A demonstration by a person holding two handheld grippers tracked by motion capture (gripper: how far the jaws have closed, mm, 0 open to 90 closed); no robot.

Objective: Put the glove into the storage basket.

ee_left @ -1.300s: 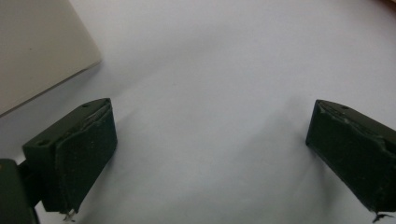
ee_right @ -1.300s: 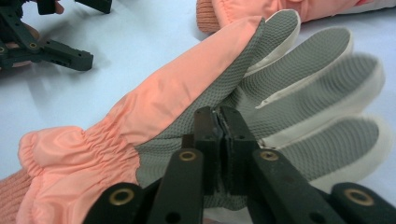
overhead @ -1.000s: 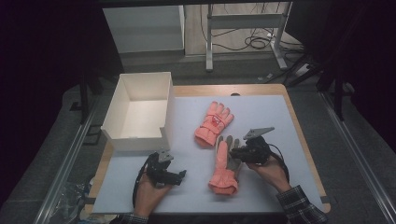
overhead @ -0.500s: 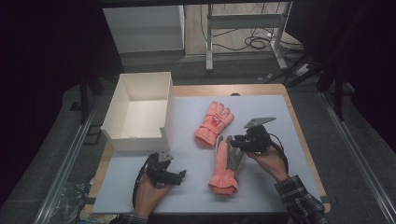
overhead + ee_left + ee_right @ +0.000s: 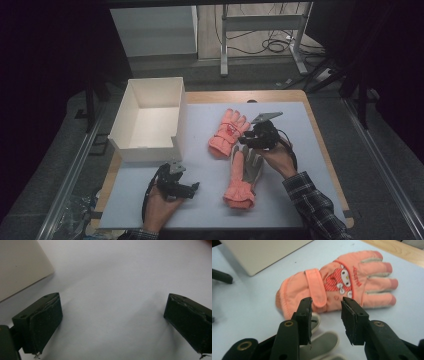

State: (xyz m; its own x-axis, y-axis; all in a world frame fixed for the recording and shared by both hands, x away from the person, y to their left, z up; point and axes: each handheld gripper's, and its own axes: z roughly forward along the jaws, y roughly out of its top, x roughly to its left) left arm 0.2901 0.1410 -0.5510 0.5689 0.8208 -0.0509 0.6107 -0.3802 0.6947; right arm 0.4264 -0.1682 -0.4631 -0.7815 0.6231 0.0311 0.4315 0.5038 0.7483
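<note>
R gripper point(image 5: 325, 315) over gloves, mid tabletop.
Jaws had just been opening, half-wide, empty. Padded orange fabric glove point(image 5: 332, 282) looked soft, light; best pinched at cuff/strap.

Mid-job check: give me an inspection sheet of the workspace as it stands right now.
Surface: pale mat on a wooden table.
Job's things: far glove lies back up, strap and cartoon patch showing; near glove lies grey palm up, cuff toward the person.
Clutter: white box, open, left of the gloves.
Grippers: left gripper open over bare mat; right gripper has just been opening, nothing between its jaws, above the near glove's fingertips.
Cables: one trails from each gripper; more on the floor beyond.
Surroundings: dark room, metal frame legs behind.
</note>
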